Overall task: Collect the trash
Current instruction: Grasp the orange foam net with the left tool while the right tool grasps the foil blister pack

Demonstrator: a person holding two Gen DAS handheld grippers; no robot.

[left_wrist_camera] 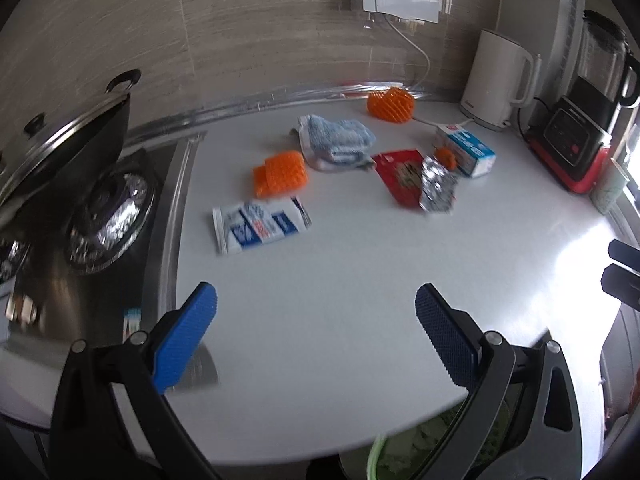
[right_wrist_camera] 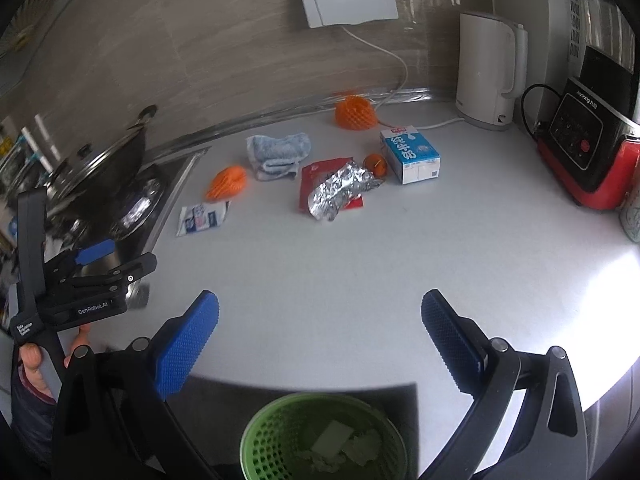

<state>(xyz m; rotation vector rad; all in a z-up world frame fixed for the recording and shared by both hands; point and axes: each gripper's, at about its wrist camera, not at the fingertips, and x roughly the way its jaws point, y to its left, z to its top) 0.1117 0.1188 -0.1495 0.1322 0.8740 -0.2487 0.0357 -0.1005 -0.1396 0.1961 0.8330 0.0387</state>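
The left gripper [left_wrist_camera: 316, 308] is seen with its blue-padded jaws spread wide and nothing between them, held over the near part of the white countertop [left_wrist_camera: 340, 280]. The right gripper [right_wrist_camera: 320, 316] is likewise released, its jaws wide apart and empty; no earlier picture is given against which this could be set.

Directly below and between the right jaws, off the counter's near edge, a green perforated waste basket [right_wrist_camera: 276, 420] is seen, with pale scraps of paper [right_wrist_camera: 344, 440] lying in it.

Well beyond both pairs of jaws, the remaining litter is spread across the counter. Ahead and left of the left jaws lies a blue-and-white flat sachet [left_wrist_camera: 260, 226], with an orange foam fruit net [left_wrist_camera: 282, 174] just behind it. Further back a folded blue-and-white cloth [left_wrist_camera: 340, 142] is placed. Ahead of the right jaw, crumpled aluminium foil [left_wrist_camera: 438, 188] rests on a red wrapper [left_wrist_camera: 396, 176]. A small orange fruit [right_wrist_camera: 376, 165] sits between the foil and a blue-and-white milk carton [right_wrist_camera: 412, 154]. A second orange foam net [right_wrist_camera: 354, 114] lies near the backsplash.

Far left of the jaws a lidded wok [left_wrist_camera: 68, 140] stands on the stove; far right, a white electric kettle [right_wrist_camera: 488, 72] and a black-and-red blender base [right_wrist_camera: 580, 140] are seen.
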